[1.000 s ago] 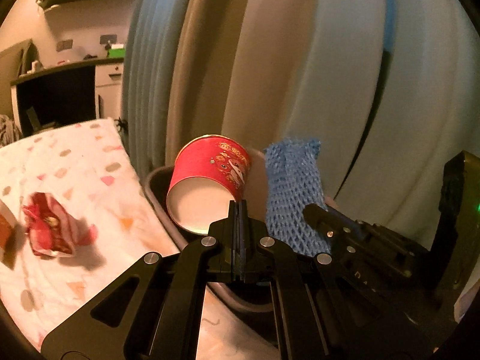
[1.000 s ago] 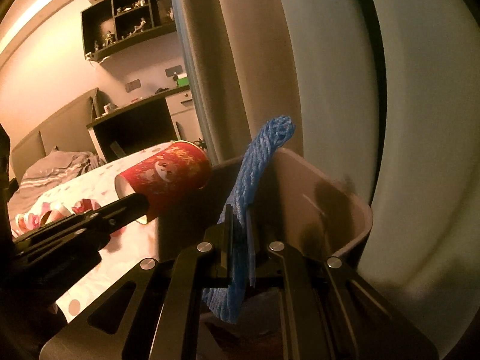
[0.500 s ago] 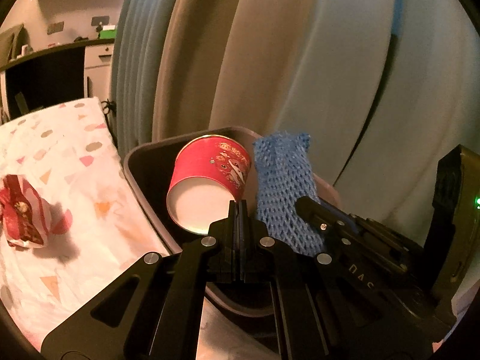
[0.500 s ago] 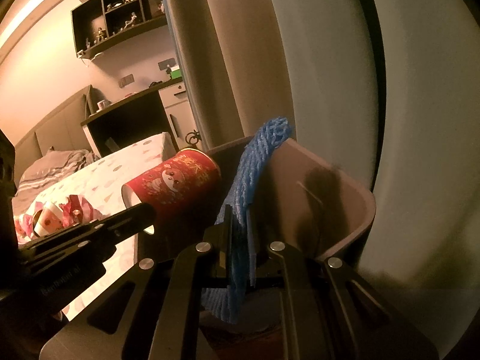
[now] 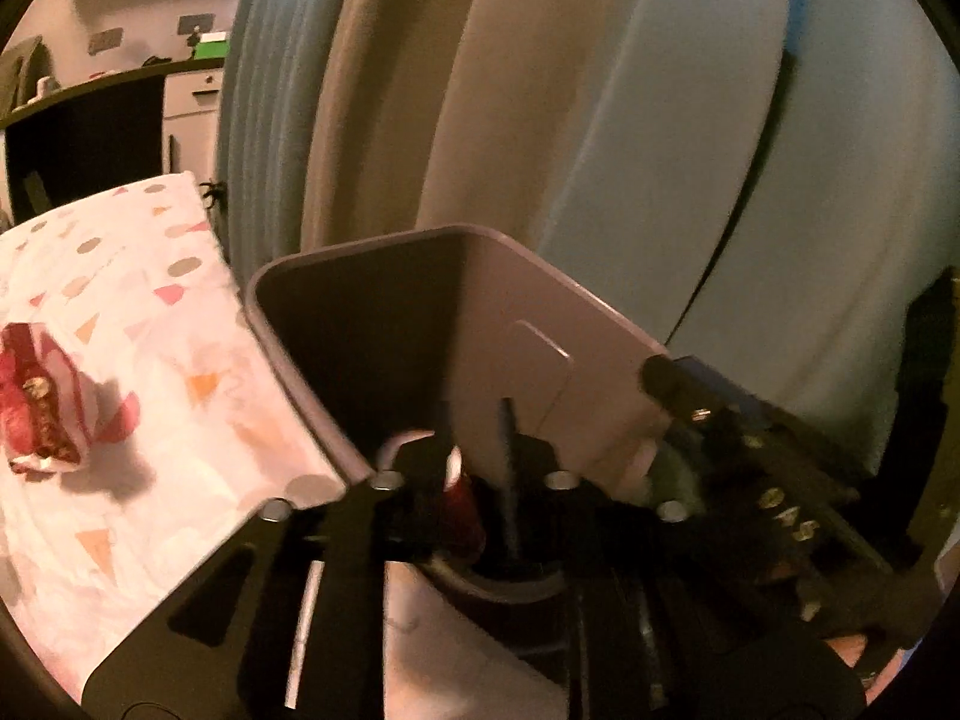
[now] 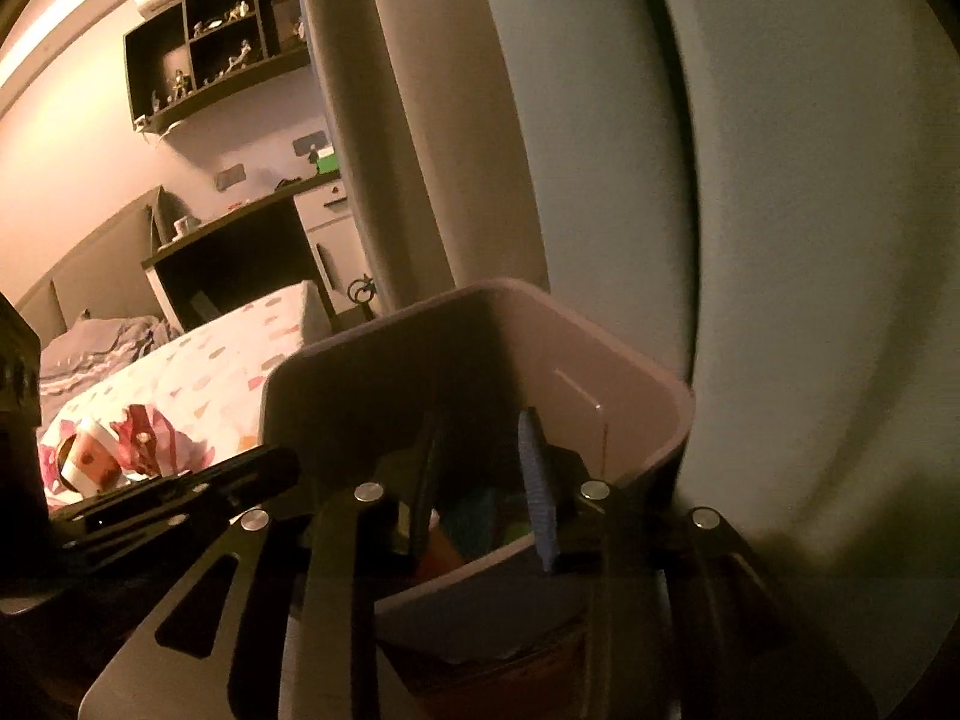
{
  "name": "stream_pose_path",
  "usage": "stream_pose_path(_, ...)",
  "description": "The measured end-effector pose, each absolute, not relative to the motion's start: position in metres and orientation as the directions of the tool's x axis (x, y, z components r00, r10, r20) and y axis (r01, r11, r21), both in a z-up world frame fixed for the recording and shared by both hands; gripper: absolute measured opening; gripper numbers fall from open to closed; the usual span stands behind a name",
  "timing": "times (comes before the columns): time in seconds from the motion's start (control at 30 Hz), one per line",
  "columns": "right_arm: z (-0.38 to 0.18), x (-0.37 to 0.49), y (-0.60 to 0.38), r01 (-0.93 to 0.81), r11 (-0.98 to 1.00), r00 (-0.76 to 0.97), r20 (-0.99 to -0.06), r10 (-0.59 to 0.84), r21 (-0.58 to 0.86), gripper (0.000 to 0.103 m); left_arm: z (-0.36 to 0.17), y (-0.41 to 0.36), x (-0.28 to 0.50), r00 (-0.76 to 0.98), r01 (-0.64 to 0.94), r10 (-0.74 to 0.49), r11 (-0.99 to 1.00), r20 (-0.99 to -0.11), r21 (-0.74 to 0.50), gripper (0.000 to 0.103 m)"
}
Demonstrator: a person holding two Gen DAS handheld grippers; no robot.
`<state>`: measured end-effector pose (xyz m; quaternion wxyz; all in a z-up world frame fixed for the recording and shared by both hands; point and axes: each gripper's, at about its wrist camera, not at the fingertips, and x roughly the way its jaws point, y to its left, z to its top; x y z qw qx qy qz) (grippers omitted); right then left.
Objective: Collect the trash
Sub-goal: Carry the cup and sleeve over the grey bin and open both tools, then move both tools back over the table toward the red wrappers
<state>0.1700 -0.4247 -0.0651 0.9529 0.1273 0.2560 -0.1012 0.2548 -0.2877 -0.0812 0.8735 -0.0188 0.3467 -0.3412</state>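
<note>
1. Pretty dim in here, everything has a warm orange-pink cast.
2. Brightest thing is the glowing light strip along the ceiling [image 6: 90, 6] in my right view.
3. The grey-mauve plastic bin [image 5: 540, 294] is nearly black inside on its left wall.
4. The crumpled red-and-white wrapper [image 5: 42, 408] throws a soft shadow on the white spotted bedsheet [image 5: 180, 360].
5. Pale blue curtain folds [image 5: 690, 120] look smeared, and my own black claws are blurry.
6. Fisheye bends everything near the edges, with black corners.
</note>
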Motion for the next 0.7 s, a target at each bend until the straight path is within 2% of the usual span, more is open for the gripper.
stream_pose_path(0.03,-0.062,0.165,-0.423,0.259,0.948,0.853,-0.504,-0.135,0.185,0.038,-0.080,-0.285,0.253,0.533,0.578,-0.604,0.772,-0.593,-0.266,0.031)
stream_pose_path(0.07,-0.059,0.162,-0.421,0.260,0.948,0.857,-0.496,-0.140,0.182,0.046,-0.078,-0.281,0.251,0.545,0.568,-0.595,0.780,-0.591,-0.262,0.047)
stream_pose_path(0.1,-0.056,0.157,-0.418,0.259,0.950,0.864,-0.481,-0.147,0.176,0.049,-0.076,-0.275,0.249,0.560,0.554,-0.586,0.790,-0.586,-0.262,0.056)
stream_pose_path(0.27,-0.038,0.135,-0.398,0.254,0.956,0.896,-0.406,-0.178,0.143,0.077,-0.062,-0.241,0.230,0.662,0.470,-0.504,0.856,-0.555,-0.216,0.080)
stream_pose_path(0.37,-0.030,0.126,-0.388,0.250,0.957,0.910,-0.373,-0.181,0.145,0.087,-0.055,-0.215,0.216,0.730,0.393,-0.419,0.904,-0.540,-0.170,0.087)
stream_pose_path(0.53,-0.024,0.119,-0.356,0.193,0.973,0.931,-0.336,-0.140,0.127,0.088,-0.048,-0.163,0.198,0.803,0.242,-0.276,0.961,-0.529,-0.134,0.090)
stream_pose_path(0.7,-0.022,0.119,-0.318,0.107,0.988,0.939,-0.337,-0.063,0.114,0.088,-0.046,-0.099,0.182,0.845,0.080,-0.122,0.991,-0.521,-0.103,0.090)
